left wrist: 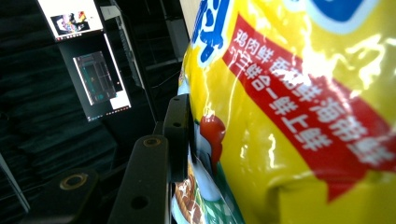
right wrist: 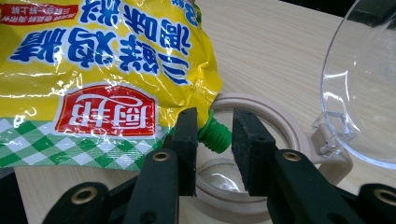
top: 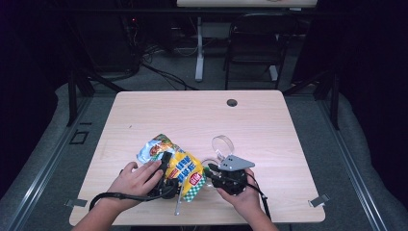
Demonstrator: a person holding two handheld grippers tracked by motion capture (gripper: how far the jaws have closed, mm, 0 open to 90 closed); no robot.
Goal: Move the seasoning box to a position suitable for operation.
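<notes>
Near the bench's front edge, a little left of centre in the high view, lay the pouch [top: 175, 166], a glossy yellow bag with blue and red print, a red label and a green-checked band. Its crumpled upper end pointed toward 10 o'clock and its checked end toward 5 o'clock. At that lower corner a green cap [right wrist: 215, 134] stuck out, seen closely in the right gripper view.

The left claw [top: 166, 161] came in from 7 o'clock and lay against the pouch's left side. In the left gripper view one black jaw pressed flat on the yellow film, with the bag bulging past it; the other jaw was hidden behind the bag, so the claw looked clamped on the pouch. The left hand [top: 137, 178] wrapped the gripper body, its cable looping toward 8 o'clock.

The right claw [right wrist: 214, 149] stood at the pouch's 3 o'clock, at the cap. Its jaws were apart, one on each side of the cap; the left-hand one in that view sat right against the cap's base and the pouch's corner, while the other stood just clear. The right hand [top: 240, 192] held that gripper, whose grey plate showed on top.

Under the cap and claw lay a beige ring [right wrist: 280, 123] with a clear centre, flat on the bench [top: 269, 125]. A clear lid [right wrist: 362, 79] stood tilted up at the ring's 2 o'clock, joined to it by a small hinge. Toward 12 o'clock, near the bench's far edge, sat a dark round grommet [top: 232, 102].
</notes>
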